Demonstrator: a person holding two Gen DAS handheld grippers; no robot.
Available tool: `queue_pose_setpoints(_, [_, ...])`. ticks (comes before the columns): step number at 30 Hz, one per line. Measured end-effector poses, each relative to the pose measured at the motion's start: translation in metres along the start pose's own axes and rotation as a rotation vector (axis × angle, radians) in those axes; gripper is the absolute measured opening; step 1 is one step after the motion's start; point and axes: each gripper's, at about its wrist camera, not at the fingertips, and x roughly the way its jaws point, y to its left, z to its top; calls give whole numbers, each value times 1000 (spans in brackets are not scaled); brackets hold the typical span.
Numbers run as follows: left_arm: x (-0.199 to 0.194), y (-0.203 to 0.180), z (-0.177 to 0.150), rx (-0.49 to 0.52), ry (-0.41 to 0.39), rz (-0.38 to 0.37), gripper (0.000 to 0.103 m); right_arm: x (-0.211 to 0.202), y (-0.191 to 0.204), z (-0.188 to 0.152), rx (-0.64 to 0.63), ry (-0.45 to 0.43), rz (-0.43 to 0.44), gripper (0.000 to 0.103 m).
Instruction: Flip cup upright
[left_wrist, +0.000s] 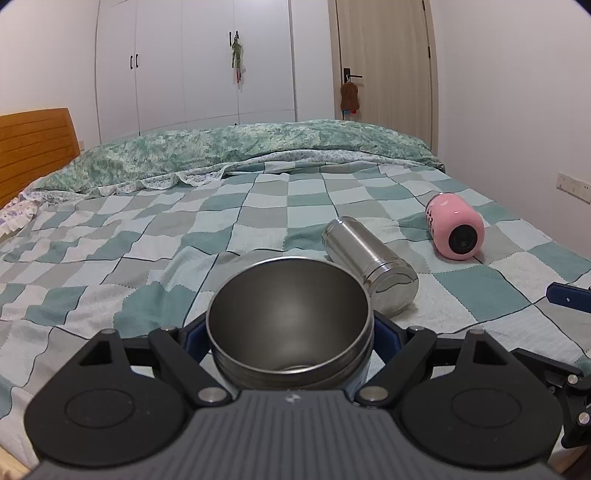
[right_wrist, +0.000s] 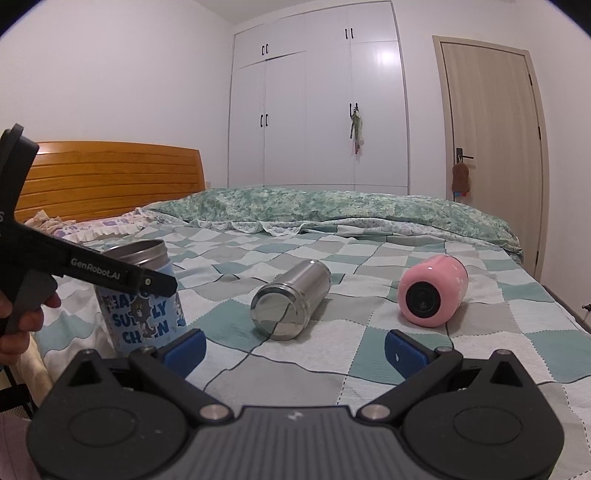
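Bedroom, checkered bed (right_wrist: 332, 369) soft; blue cup (right_wrist: 142, 295) upright, left gripper (left_wrist: 291, 332) fingers pinching its rigid, slippery wall below rim; right gripper (right_wrist: 295, 349) fingers spread, empty

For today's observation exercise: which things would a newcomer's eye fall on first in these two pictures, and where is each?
The blue cartoon cup stands upright at the near left of the checked bedspread, clamped in the left gripper. Beside it a steel cup lies on its side mid-bed, and a pink cup lies tipped over to its right. The right gripper is open, holding nothing.
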Motion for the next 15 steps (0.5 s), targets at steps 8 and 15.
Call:
queue_pose_setpoints(8, [-37, -1, 3, -34, -164, -2, 103, -8, 2, -1, 1, -34, 2, 103])
queue_pose_setpoints(15, [-76, -10, 0, -28, -240, -21, 103, -31, 8, -1, 22, -74, -20, 103])
